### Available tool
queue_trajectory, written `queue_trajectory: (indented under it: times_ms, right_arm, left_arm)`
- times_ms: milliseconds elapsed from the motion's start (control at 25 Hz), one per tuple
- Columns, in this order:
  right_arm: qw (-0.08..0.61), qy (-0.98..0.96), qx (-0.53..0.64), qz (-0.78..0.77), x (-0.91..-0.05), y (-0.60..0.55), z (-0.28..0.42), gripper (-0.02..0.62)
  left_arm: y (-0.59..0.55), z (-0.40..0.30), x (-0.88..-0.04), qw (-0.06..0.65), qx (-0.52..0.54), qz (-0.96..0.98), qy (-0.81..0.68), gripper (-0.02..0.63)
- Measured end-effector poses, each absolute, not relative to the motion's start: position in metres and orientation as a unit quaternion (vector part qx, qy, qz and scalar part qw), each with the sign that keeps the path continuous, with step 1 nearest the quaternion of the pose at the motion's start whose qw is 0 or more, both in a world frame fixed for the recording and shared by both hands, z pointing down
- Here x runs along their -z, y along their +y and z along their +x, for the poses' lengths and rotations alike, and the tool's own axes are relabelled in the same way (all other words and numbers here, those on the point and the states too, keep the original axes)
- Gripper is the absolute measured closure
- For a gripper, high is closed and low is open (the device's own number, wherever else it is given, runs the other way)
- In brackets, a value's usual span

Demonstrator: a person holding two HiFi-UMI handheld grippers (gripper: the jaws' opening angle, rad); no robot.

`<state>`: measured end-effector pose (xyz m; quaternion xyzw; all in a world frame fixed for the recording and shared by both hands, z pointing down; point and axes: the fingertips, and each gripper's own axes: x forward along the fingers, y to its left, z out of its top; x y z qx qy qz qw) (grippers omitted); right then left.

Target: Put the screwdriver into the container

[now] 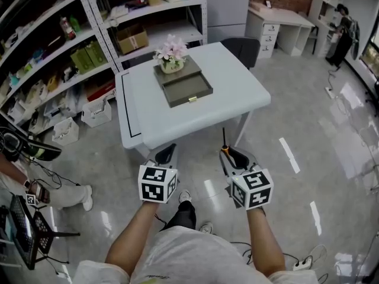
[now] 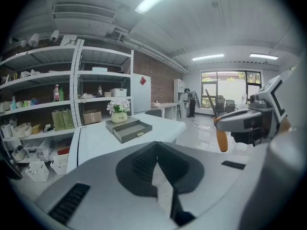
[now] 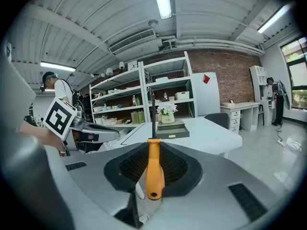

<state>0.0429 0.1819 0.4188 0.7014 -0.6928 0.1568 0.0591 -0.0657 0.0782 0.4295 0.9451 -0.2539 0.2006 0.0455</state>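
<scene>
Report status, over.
Right gripper shut on screwdriver. Left gripper shut, empty. Drawer container open on table ahead; nothing blocking.

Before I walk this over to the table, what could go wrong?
1. The screwdriver shaft sticks out well ahead of the right gripper, so it may strike the table edge first.
2. The flowers stand at the back of the container, right behind its open part; a long reach could knock them.
3. The jaws clamp only the smooth handle, so a bump might twist it loose.
</scene>
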Motion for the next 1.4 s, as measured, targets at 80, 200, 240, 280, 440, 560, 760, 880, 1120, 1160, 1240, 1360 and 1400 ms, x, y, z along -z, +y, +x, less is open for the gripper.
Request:
queue_trajectory:
  times_ms: [80,200,240,280,440,560,760,880,1120,1160,1240,1360,1400]
  right_arm:
    - [0.060,-0.692,-0.161,0.701,-0.420,0.171,0.047,0.518]
    - [0.064,-0.691,-0.166,0.700,-0.424,0.150,0.054,0.518]
    - [0.066,-0.691,-0.168,0.700,-0.426,0.143,0.057,0.518]
    - [0.067,-0.691,-0.169,0.700,-0.427,0.136,0.060,0.518]
    - [0.069,-0.687,-0.177,0.701,-0.429,0.103,0.073,0.518]
    - [0.073,-0.684,-0.181,0.703,-0.430,0.079,0.082,0.518]
    - [0.081,-0.677,-0.191,0.706,-0.433,0.038,0.095,0.518]
    - [0.086,-0.673,-0.194,0.709,-0.433,0.016,0.102,0.518]
    - [0.101,-0.664,-0.199,0.714,-0.438,-0.024,0.110,0.518]
    - [0.103,-0.662,-0.200,0.715,-0.437,-0.029,0.111,0.518]
    - [0.109,-0.659,-0.199,0.717,-0.437,-0.041,0.113,0.518]
    - [0.126,-0.658,-0.193,0.717,-0.436,-0.056,0.116,0.518]
    - [0.133,-0.657,-0.191,0.717,-0.436,-0.061,0.117,0.518]
  left_arm:
    - [0.067,-0.061,-0.431,0.048,-0.201,0.945,-0.254,0.603]
    - [0.045,-0.053,-0.437,0.054,-0.203,0.945,-0.253,0.603]
    - [0.038,-0.050,-0.439,0.057,-0.204,0.944,-0.252,0.603]
    - [0.031,-0.047,-0.441,0.059,-0.205,0.944,-0.251,0.603]
    - [-0.001,-0.034,-0.445,0.063,-0.210,0.944,-0.245,0.603]
    - [-0.026,-0.023,-0.447,0.068,-0.212,0.945,-0.241,0.603]
    - [-0.067,-0.006,-0.449,0.073,-0.214,0.946,-0.230,0.603]
    - [-0.090,0.000,-0.451,0.079,-0.217,0.947,-0.223,0.603]
    - [-0.131,0.012,-0.459,0.086,-0.219,0.949,-0.210,0.603]
    - [-0.137,0.013,-0.459,0.088,-0.219,0.950,-0.207,0.603]
    - [-0.149,0.016,-0.460,0.090,-0.217,0.950,-0.203,0.603]
    - [-0.165,0.020,-0.462,0.093,-0.216,0.952,-0.198,0.603]
    - [-0.170,0.021,-0.463,0.094,-0.216,0.952,-0.196,0.603]
